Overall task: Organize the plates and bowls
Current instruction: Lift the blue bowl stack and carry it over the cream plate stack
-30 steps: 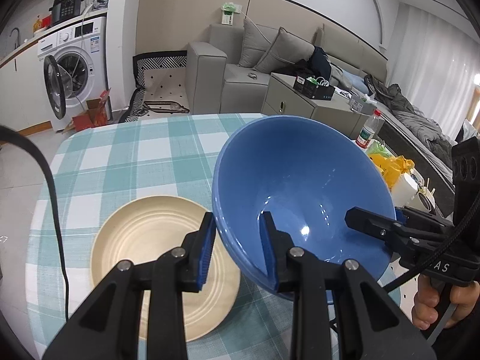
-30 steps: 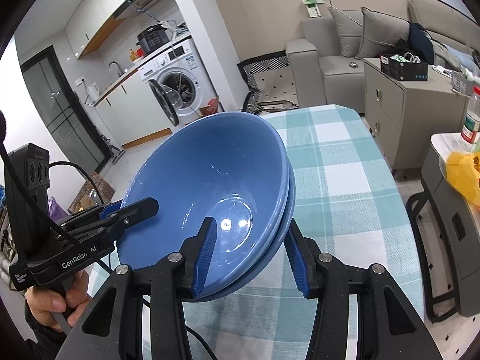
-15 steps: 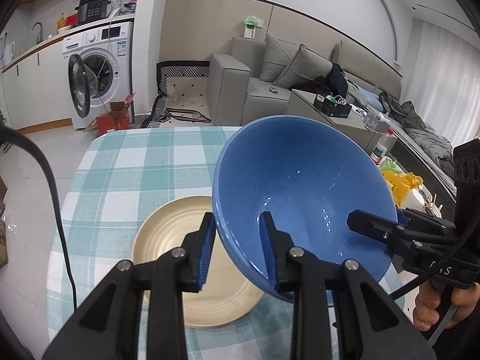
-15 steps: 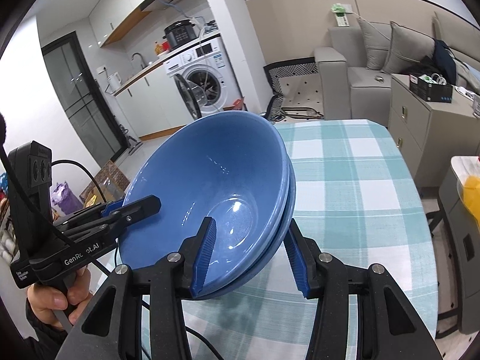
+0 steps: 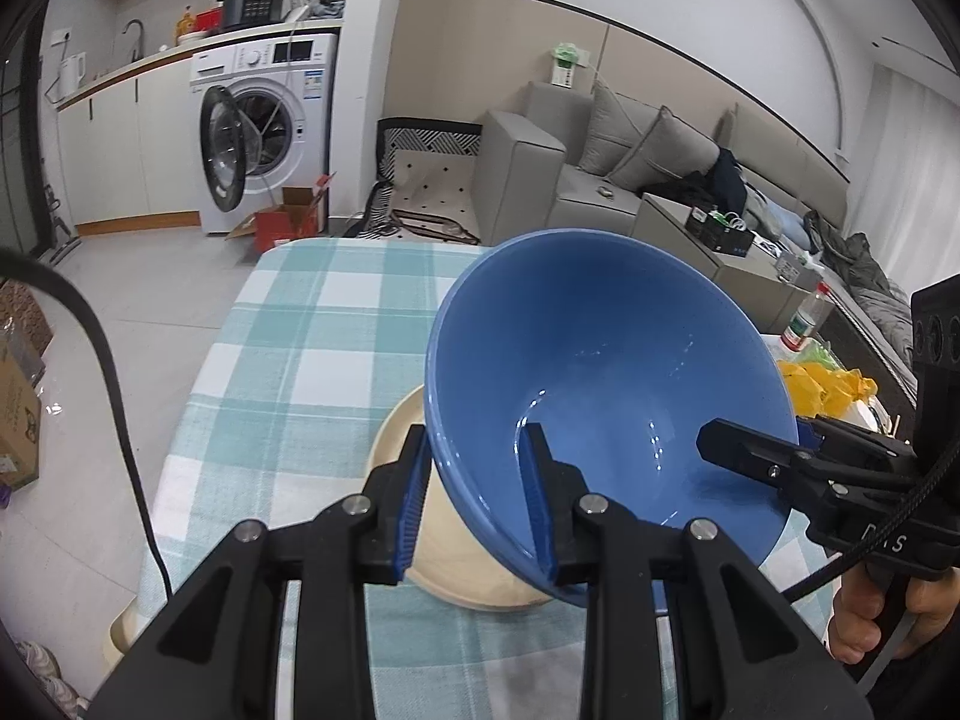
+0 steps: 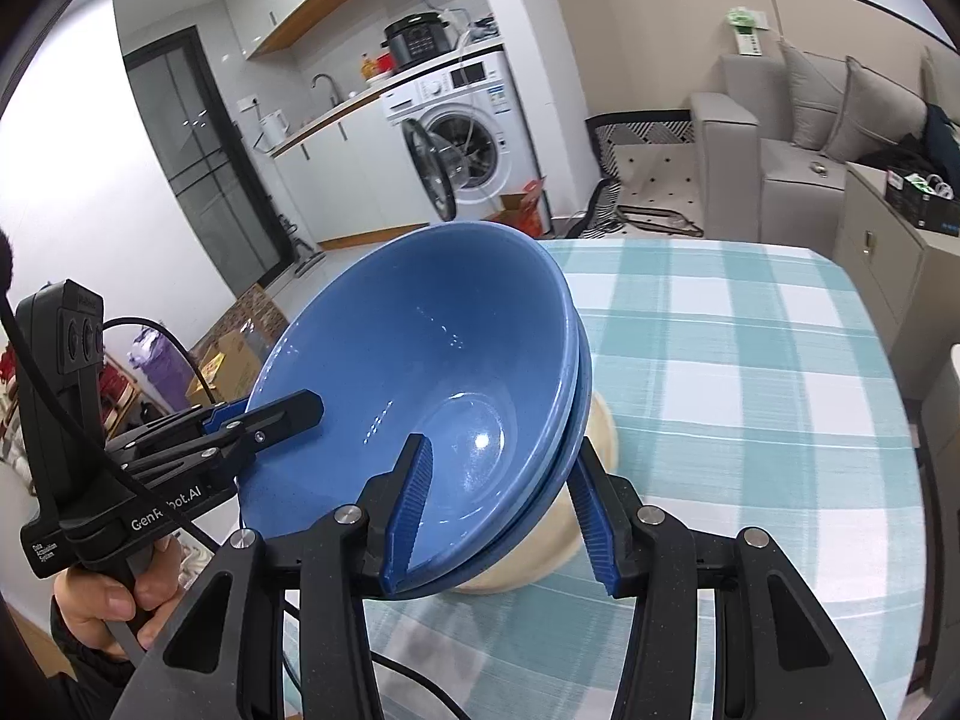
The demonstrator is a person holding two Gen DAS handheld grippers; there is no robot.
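Observation:
Two nested blue bowls (image 5: 606, 372) (image 6: 432, 372) are held in the air, tilted, above a cream plate (image 5: 444, 540) that lies on the checked tablecloth; the plate also shows under the bowls in the right wrist view (image 6: 594, 468). My left gripper (image 5: 477, 504) is shut on the bowls' left rim, one finger inside and one outside. My right gripper (image 6: 498, 510) is shut on the opposite rim of the bowls. Each gripper shows in the other's view, the right one (image 5: 798, 474) and the left one (image 6: 240, 420).
The table (image 5: 288, 360) has a teal and white checked cloth and ends close on the left. A washing machine (image 5: 264, 132) with an open door, a grey sofa (image 5: 600, 174) and a low cabinet (image 6: 882, 252) stand beyond. A yellow bag (image 5: 828, 384) lies to the right.
Both grippers have carried the bowls leftward over the cream plate, which now lies largely under them. The grips have not changed.

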